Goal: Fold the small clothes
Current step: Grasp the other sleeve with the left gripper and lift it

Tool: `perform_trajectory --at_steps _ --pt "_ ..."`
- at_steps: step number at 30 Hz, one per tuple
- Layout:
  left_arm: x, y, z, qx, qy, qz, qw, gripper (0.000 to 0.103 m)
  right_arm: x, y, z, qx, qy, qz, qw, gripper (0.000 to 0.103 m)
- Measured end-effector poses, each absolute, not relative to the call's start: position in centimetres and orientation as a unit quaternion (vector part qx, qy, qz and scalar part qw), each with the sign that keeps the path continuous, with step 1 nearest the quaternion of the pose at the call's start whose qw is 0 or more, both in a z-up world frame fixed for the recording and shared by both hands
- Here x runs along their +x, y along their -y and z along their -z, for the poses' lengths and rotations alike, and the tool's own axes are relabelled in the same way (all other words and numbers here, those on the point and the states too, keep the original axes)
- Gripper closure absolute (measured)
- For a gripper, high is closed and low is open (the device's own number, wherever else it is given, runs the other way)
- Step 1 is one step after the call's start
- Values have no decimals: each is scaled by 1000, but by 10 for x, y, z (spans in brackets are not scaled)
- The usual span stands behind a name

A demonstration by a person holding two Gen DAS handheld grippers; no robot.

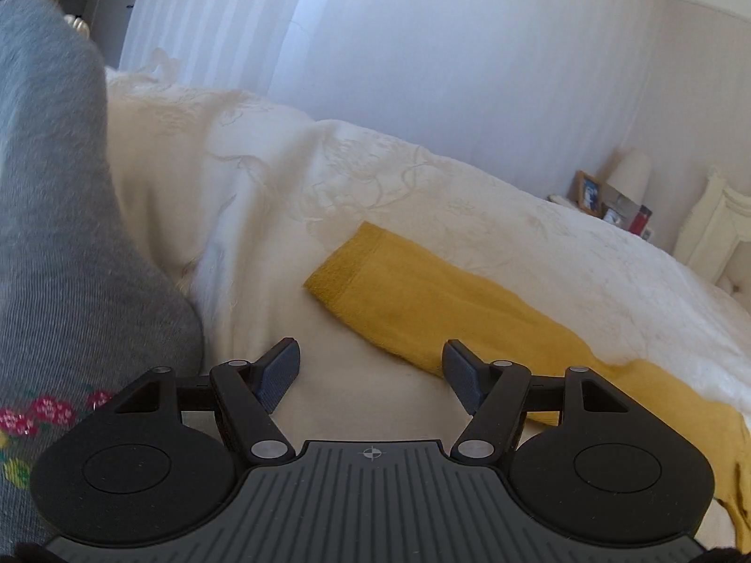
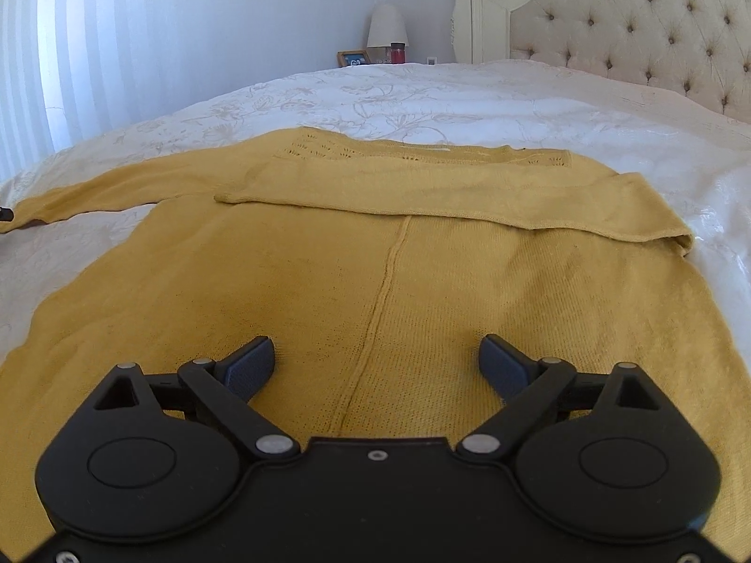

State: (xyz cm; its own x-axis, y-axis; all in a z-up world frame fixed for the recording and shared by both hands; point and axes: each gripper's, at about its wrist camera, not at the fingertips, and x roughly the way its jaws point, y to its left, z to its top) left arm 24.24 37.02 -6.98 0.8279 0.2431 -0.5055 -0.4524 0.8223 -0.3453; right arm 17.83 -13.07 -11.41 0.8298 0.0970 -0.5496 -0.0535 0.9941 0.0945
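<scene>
A mustard-yellow knit sweater (image 2: 375, 253) lies flat on the white bedspread (image 2: 422, 98). Its right sleeve (image 2: 446, 187) is folded across the chest; its left sleeve (image 2: 108, 187) stretches out to the left. My right gripper (image 2: 378, 361) is open and empty, low over the sweater's hem by the centre seam. In the left wrist view the outstretched sleeve (image 1: 446, 300) lies with its cuff at the upper left. My left gripper (image 1: 371, 375) is open and empty, just short of the sleeve; its right finger (image 1: 462, 375) overlaps the sleeve's edge.
A grey garment with red flower embroidery (image 1: 61, 234) fills the left of the left wrist view. A bedspread ridge (image 1: 234, 197) rises behind the cuff. A tufted headboard (image 2: 633, 28) and a nightstand with lamp (image 2: 386, 28) and photo frames stand at the far end.
</scene>
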Motion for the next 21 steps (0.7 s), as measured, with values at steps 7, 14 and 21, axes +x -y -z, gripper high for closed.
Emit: perform_trajectory --at_steps 7,14,21 --pt "255 -401 68 -299 -217 -168 914 35 179 125 115 23 -291 -31 956 8" --pt "280 -404 68 -274 -213 -164 923 25 180 123 115 18 -294 -29 955 7" --pt "288 -392 68 -247 -199 -134 939 95 180 125 116 19 -293 -30 956 7"
